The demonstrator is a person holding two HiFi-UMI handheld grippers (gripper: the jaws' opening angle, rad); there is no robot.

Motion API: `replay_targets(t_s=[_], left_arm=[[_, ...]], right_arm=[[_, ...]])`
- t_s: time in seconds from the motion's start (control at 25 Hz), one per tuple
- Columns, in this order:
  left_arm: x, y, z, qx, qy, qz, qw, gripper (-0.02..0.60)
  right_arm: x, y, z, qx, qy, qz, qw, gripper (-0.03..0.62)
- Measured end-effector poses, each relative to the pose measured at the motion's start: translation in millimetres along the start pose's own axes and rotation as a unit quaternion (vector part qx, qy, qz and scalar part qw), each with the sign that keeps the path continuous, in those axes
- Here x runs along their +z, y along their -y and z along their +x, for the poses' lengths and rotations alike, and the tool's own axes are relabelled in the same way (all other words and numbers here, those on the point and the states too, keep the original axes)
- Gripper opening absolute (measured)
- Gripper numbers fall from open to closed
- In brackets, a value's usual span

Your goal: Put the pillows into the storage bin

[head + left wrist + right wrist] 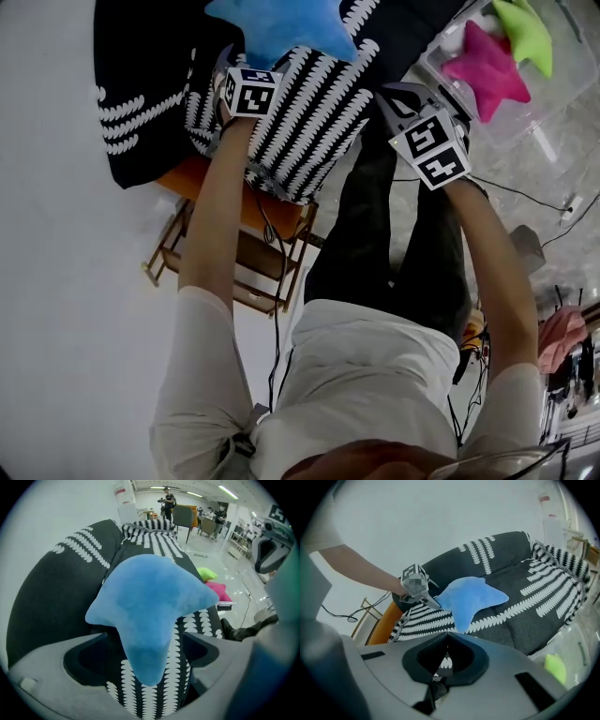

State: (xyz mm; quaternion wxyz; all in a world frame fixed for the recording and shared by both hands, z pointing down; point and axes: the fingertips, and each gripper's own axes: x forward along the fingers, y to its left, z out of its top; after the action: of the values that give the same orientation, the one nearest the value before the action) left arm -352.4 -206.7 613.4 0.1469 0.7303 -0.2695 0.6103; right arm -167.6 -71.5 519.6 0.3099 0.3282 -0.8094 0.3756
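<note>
Pillow point(150, 597) tip loose inside left gripper point(145, 644)

Blue pillow point(281, 28) is cut off by top edge in head view; bin point(555, 97) is cropped at rt corner. Bkgd people point(168, 499) are rendered too small.

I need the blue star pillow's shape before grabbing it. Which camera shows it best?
The right gripper view: the blue star pillow shows almost whole on the patterned couch. The left gripper view shows it close, one arm between the jaws of the open left claw. The head view crops it at the top edge.
</note>
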Motion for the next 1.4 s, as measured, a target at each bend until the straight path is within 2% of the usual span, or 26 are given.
replay_targets(t_s=[0.12,0.36,0.52,0.64,0.72,0.8,0.84,0.92,1.2,1.4], left_arm=[[-1,-6,16,-0.009,-0.007,-0.014,0.9998,0.477],[0,-2,50,-0.029,-0.026,-0.002,0.9992,0.477],[-6,1,63,-0.023,-0.04,-0.034,0.9983,0.479],[-20,3,71,-0.027,-0.058,-0.036,0.9973,0.477],[-23,2,72,-0.022,-0.056,-0.038,0.9975,0.471],[-17,0,65,-0.012,-0.031,-0.046,0.9984,0.328],[-12,0,59,-0.008,-0.015,-0.051,0.9986,0.278],[-1,2,46,-0.006,0.009,-0.057,0.9983,0.225],[25,10,14,-0.016,0.04,-0.077,0.9961,0.198],[45,33,-7,-0.016,0.052,-0.063,0.9965,0.199]], right_arm=[[11,2,11,-0.003,0.01,0.021,1.0,0.005],[3,2,28,-0.019,0.004,0.056,0.998,0.005],[-8,9,27,-0.023,0.003,0.077,0.997,0.005],[-16,12,26,-0.025,0.002,0.085,0.996,0.005],[-20,15,23,-0.029,0.001,0.088,0.996,0.005],[-24,19,19,-0.035,0.002,0.092,0.995,0.005],[-25,20,16,-0.036,0.003,0.094,0.995,0.004],[-29,22,9,-0.038,0.004,0.095,0.995,0.005],[-38,17,-17,-0.041,0.016,0.089,0.995,0.005],[-58,15,-44,-0.044,0.021,0.08,0.996,0.005]])
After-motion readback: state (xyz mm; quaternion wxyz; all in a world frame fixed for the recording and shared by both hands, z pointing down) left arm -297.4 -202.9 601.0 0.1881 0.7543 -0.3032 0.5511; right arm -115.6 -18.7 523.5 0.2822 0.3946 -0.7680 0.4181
